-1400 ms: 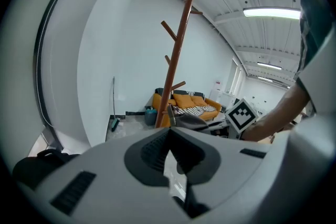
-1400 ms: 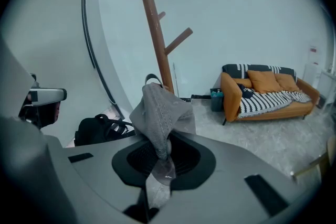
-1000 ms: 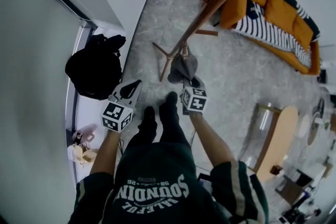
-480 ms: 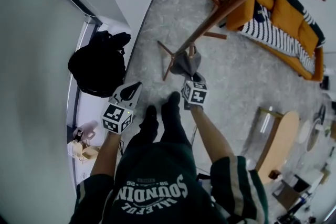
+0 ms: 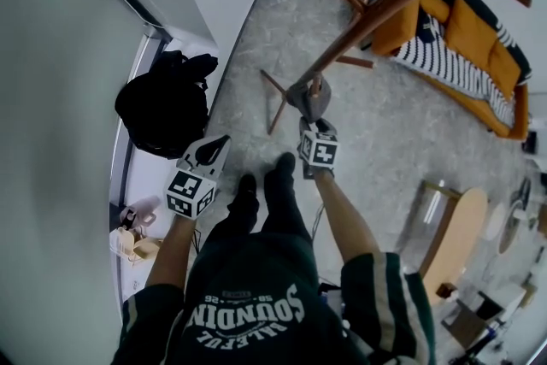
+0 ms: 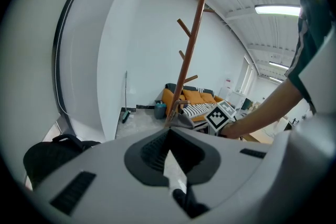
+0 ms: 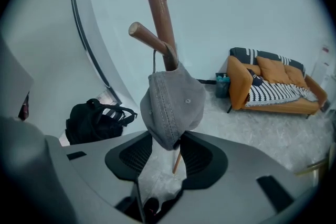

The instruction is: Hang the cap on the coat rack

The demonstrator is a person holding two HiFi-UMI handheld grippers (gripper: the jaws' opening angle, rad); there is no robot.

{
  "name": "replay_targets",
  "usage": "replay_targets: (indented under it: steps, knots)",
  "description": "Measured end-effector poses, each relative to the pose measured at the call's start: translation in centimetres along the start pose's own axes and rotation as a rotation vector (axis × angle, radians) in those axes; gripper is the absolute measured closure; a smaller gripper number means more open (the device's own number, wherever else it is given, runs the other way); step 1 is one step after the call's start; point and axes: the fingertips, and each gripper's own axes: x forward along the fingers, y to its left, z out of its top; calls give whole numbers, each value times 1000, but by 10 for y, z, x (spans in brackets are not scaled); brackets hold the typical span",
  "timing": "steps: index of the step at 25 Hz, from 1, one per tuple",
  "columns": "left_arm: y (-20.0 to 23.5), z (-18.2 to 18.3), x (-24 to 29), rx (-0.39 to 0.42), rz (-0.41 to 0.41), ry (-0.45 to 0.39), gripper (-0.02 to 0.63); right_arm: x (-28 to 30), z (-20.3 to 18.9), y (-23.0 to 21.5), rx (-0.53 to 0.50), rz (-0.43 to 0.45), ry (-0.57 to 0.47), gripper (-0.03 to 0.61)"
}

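Observation:
The grey cap (image 7: 173,105) hangs by its back strap from a low peg (image 7: 149,38) of the brown wooden coat rack (image 7: 157,2). Its lower edge dips between the jaws of my right gripper (image 7: 165,157), which are opening, and the pads stand clear of the cloth. In the head view the cap (image 5: 308,98) sits against the slanted rack pole (image 5: 385,8), just beyond the right gripper (image 5: 309,122). My left gripper (image 5: 218,139) is held off to the left, shut and empty. Its own view looks past its jaws (image 6: 168,136) to the rack (image 6: 191,44).
A black backpack (image 5: 162,103) lies by the wall on the left. An orange sofa (image 5: 453,30) with a striped throw stands at the far right, and a round wooden table (image 5: 457,226) at the near right. The rack's legs (image 5: 273,98) spread over the floor beside the person's feet.
My right gripper carried the cap a little further up to the rack pole, and the cap now hangs at the peg. The left gripper stayed put.

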Motion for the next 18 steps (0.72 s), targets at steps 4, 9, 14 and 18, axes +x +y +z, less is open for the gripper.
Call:
replay_targets:
  steps: [4,9,14,18]
  knots:
    - [-7,6,0,14,-17,-7,614,-12,-7,0,2,10,1,428]
    - [-16,15,1,41,-44,-25,614,-35,1,-4,23,21,-46,430]
    - [-25,27,0,75,-71,-50,614,-66,14,-6,43,35,-116,430]
    - [-31,42,-6,101,-80,-75,614,-98,30,3,43,63,-198,446]
